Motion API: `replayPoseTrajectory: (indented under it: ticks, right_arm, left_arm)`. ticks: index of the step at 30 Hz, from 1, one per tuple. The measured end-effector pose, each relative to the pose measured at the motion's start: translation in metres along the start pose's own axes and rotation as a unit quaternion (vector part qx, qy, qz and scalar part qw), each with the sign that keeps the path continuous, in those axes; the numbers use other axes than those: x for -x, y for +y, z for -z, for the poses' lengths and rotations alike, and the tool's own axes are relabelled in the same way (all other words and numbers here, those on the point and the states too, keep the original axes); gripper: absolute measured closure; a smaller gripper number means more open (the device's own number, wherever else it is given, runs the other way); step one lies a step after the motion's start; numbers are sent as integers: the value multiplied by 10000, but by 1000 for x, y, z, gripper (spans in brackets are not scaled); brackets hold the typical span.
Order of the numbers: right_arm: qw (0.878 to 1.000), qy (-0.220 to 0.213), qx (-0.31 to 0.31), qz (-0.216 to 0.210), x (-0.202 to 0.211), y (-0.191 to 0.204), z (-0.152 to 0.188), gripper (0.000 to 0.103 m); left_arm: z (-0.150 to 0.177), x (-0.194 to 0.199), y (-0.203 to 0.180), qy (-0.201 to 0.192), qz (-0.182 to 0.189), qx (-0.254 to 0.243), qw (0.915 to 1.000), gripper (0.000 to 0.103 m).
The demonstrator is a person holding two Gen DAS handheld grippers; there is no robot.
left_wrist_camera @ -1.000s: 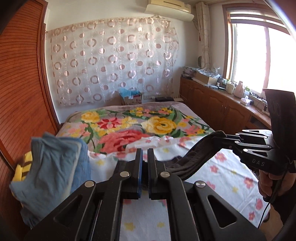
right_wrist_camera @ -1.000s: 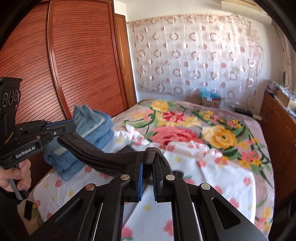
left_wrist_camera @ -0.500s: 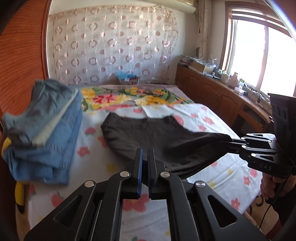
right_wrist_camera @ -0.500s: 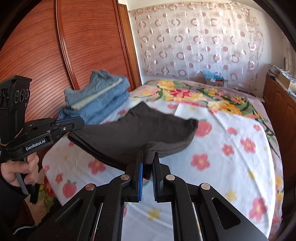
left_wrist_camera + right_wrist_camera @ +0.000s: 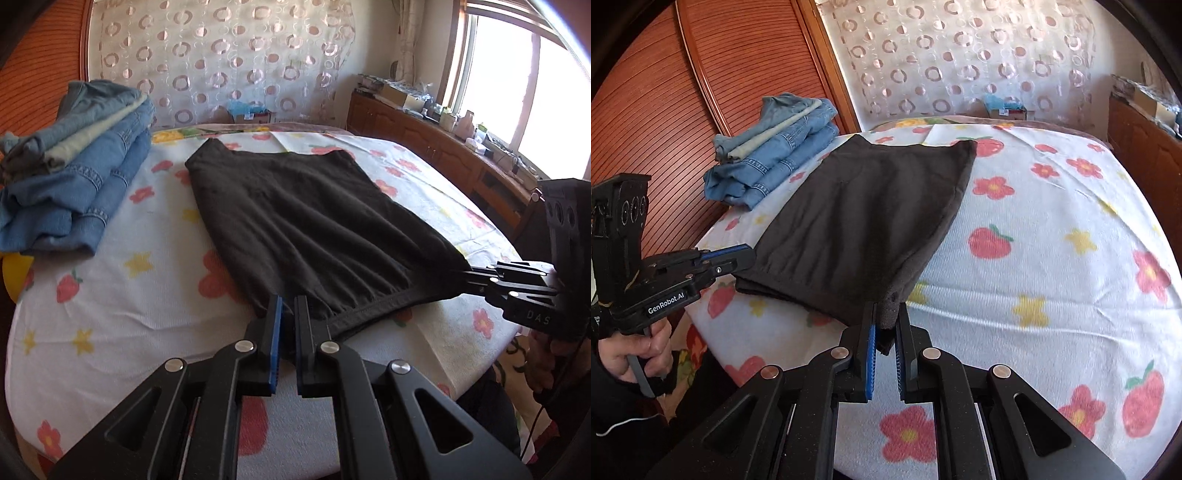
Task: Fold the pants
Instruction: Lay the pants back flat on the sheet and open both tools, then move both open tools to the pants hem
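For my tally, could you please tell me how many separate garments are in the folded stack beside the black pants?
3 visible in the folded denim stack: faded blue on top, pale green beneath, blue denim below; more may be hidden.

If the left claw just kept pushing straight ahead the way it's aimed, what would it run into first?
The dark pants. The left gripper is already shut on their near waistband edge and aims down along the cloth, so it would likely plough into the fabric and the flowered bedsheet beneath.
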State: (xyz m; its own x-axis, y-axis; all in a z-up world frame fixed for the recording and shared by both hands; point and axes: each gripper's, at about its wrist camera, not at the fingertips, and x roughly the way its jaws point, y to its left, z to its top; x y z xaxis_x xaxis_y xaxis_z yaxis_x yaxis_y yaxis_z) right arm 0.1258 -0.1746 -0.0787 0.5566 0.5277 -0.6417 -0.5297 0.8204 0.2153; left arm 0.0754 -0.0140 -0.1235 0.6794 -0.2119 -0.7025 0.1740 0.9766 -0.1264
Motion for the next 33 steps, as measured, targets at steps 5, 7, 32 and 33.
replayPoseTrajectory:
  ticks: [5, 7, 32, 33]
  right_arm:
    - [9996, -41, 167, 219, 1, 10, -3, 94]
    - [9992, -27, 235, 335, -1, 15, -2, 94]
    - [9965, -41, 365, 749, -2, 28, 35, 70]
    - [9965, -32, 376, 747, -2, 28, 35, 70]
  left_arm:
    - [3, 7, 5, 11, -36, 49, 10000, 86]
    - [4, 11, 8, -19, -64, 71, 10000, 59]
    - [12, -10, 24, 115, -394, 77, 9991, 37]
    - [12, -10, 24, 99, -389, 80, 9992, 37]
